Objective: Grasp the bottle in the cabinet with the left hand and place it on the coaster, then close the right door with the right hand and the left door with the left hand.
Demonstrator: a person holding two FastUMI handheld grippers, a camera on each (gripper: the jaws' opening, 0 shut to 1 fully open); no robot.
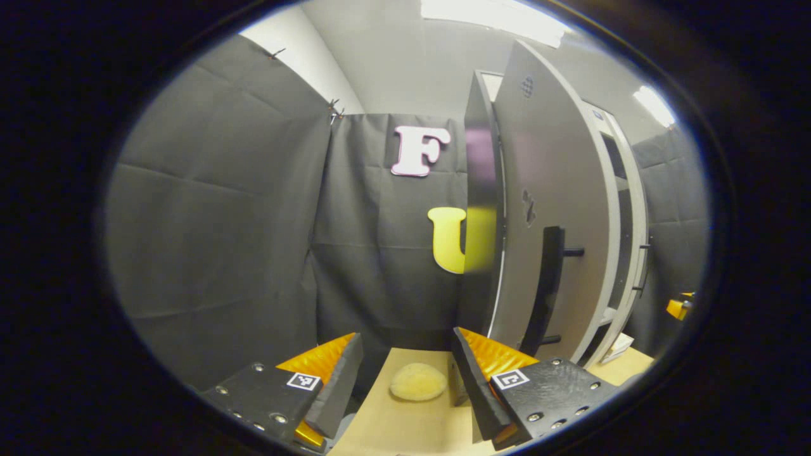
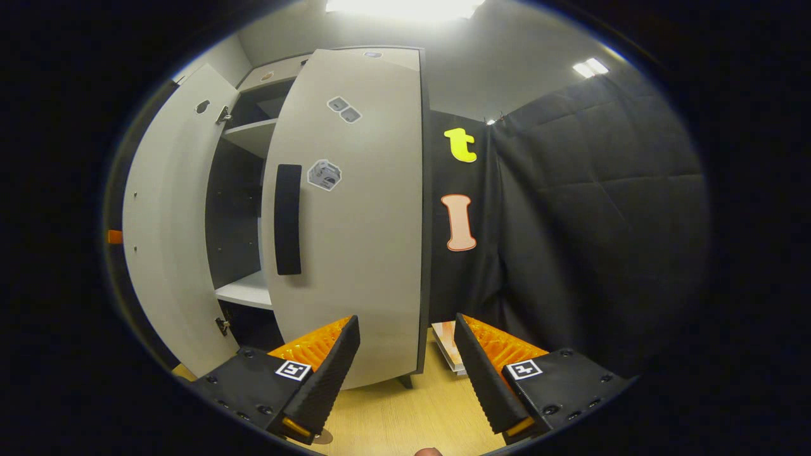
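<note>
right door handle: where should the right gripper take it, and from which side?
Judging from the right gripper view, take the right door's vertical bar handle near mid-length, coming straight at the door face with the fingers spread horizontally across the bar. It is tall and narrow, so the open right gripper should span its width. How far the bar stands off the door can't be told here.

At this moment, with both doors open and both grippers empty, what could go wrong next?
The left door stands between the left gripper and the shelves, so reaching in may knock its handle. The coaster sits near that door's foot, cramping placement. The right gripper could shut the right door too early.
</note>
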